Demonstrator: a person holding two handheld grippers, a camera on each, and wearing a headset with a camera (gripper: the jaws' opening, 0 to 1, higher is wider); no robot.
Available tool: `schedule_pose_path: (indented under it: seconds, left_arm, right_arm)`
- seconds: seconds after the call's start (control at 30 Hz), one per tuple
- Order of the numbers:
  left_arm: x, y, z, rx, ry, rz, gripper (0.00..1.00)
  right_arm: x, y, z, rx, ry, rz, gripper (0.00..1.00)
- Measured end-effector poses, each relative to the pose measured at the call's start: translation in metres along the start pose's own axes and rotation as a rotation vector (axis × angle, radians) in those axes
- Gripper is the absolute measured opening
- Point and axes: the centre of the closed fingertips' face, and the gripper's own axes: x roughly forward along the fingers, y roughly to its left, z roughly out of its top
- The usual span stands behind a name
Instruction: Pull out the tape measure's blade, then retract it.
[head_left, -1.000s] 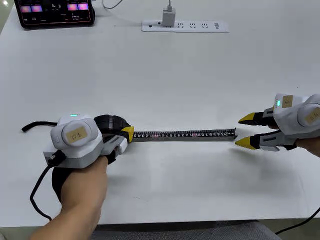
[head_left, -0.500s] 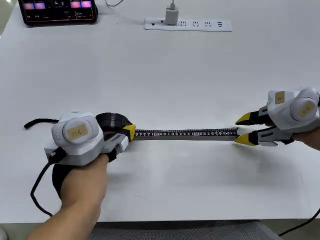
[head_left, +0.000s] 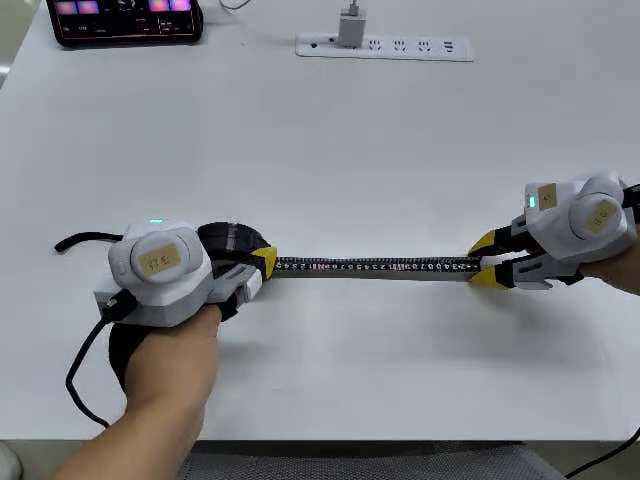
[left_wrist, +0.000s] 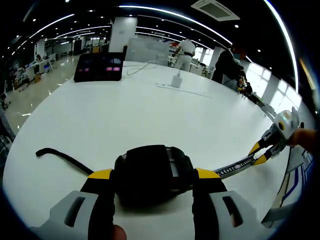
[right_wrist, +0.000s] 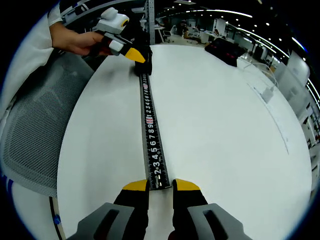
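Observation:
The black tape measure case (head_left: 235, 245) rests on the white table (head_left: 320, 150), and my left gripper (head_left: 252, 266) is shut around it; its yellow-tipped jaws flank the case (left_wrist: 152, 172) on both sides. The dark blade (head_left: 375, 266) lies flat on the table, pulled out to the right, its numbers readable in the right gripper view (right_wrist: 150, 120). My right gripper (head_left: 484, 261) is at the blade's free end, its jaws closed in against the two edges of the tip (right_wrist: 160, 186). That gripper appears far right in the left gripper view (left_wrist: 260, 152).
A white power strip (head_left: 385, 45) with a charger plugged in lies at the table's far edge, and a dark screen device (head_left: 125, 20) at the far left. A black strap (head_left: 85, 240) trails left of the case. A mesh chair (head_left: 360, 465) sits by the near edge.
The right gripper's jaws, wide apart a second ago just past the blade's tip, have narrowed and closed onto the tip. The left gripper and case have stayed put.

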Motion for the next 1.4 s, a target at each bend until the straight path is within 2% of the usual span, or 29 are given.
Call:
schedule_pose_path:
  seconds: [0.17, 0.73, 1.4]
  left_arm:
    - [0.0003, 0.0, -0.0001, -0.004, -0.001, 0.002, 0.58]
    - [0.0016, 0.0005, 0.0002, -0.035, -0.002, 0.008, 0.59]
    - [0.0019, 0.002, -0.0024, 0.004, 0.037, 0.004, 0.56]
  right_arm:
    - [0.0004, 0.0007, 0.0003, -0.021, -0.002, -0.006, 0.12]
    - [0.0006, -0.0001, 0.0006, -0.023, 0.004, -0.005, 0.11]
    - [0.0006, -0.0001, 0.0015, -0.017, 0.004, -0.003, 0.11]
